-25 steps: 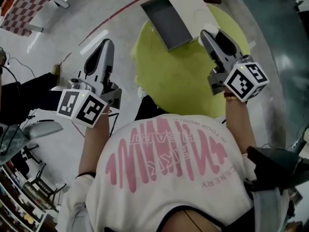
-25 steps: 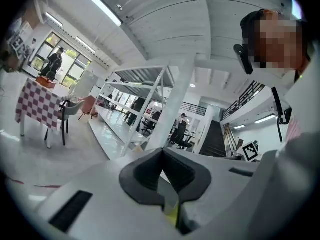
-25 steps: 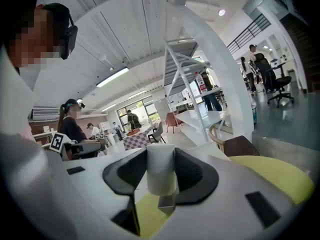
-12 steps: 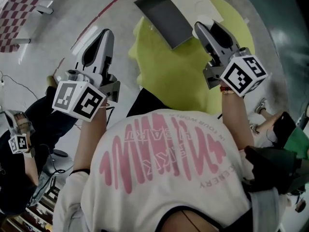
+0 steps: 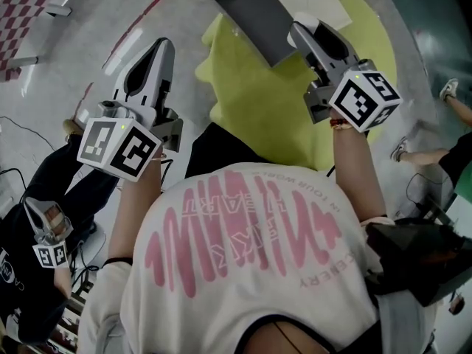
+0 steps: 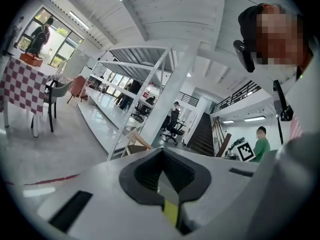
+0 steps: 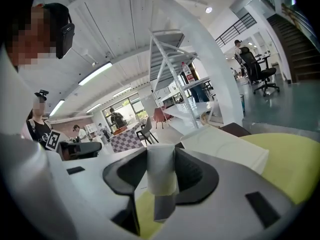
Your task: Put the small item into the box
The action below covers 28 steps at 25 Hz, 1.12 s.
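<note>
Between the right gripper's (image 7: 161, 170) fingers (image 7: 196, 174) sits the small item (image 7: 161, 166).

Lime-green counter (image 5: 273, 116); box (image 5: 254, 21) grey inside, white lid; white small item (image 7: 161, 171); black-and-white chequered cubes (image 5: 118, 147); pink-printed white shirt (image 5: 258, 286).

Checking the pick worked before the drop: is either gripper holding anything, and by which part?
The right gripper clamps the small white item by its two opposite sides; the left gripper holds nothing.
</note>
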Each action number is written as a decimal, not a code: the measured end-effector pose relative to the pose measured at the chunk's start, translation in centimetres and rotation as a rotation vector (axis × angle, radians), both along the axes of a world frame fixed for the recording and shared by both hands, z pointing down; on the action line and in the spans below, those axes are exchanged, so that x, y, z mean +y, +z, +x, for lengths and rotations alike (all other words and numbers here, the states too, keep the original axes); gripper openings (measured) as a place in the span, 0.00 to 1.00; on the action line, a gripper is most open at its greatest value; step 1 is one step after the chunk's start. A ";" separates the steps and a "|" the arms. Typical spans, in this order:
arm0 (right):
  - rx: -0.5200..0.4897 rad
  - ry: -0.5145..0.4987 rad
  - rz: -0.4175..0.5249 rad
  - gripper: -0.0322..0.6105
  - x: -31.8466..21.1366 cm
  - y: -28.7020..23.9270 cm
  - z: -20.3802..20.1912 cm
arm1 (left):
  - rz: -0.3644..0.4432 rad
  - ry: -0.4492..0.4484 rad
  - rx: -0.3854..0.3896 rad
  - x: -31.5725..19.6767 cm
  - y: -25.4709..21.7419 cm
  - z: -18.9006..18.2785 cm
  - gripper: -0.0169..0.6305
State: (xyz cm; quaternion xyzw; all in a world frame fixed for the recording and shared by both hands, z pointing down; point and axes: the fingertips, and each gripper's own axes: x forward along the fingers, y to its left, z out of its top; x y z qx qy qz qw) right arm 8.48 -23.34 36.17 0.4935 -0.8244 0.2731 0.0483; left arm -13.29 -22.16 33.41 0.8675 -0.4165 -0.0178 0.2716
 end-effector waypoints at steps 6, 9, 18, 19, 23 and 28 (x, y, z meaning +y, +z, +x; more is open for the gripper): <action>0.031 -0.007 -0.052 0.31 -1.0 3.4 -1.5 | -0.030 0.014 0.011 -0.2 2.9 -1.2 0.04; 0.017 0.002 -0.084 0.31 -1.4 4.6 -1.6 | -0.044 0.030 0.012 -0.1 3.9 -1.1 0.04; 0.112 -0.012 -0.176 0.31 -1.3 7.4 -1.6 | -0.091 0.069 0.010 2.7 5.6 0.1 0.04; 0.137 -0.017 -0.186 0.31 -1.4 7.8 -1.7 | -0.097 0.072 0.013 3.1 5.9 0.2 0.04; 0.200 -0.033 -0.221 0.31 -1.4 9.0 -1.8 | -0.128 0.066 0.032 4.0 7.2 0.1 0.04; 0.250 -0.066 -0.250 0.31 -1.5 9.6 -2.2 | -0.157 0.025 0.048 3.9 7.8 -1.5 0.04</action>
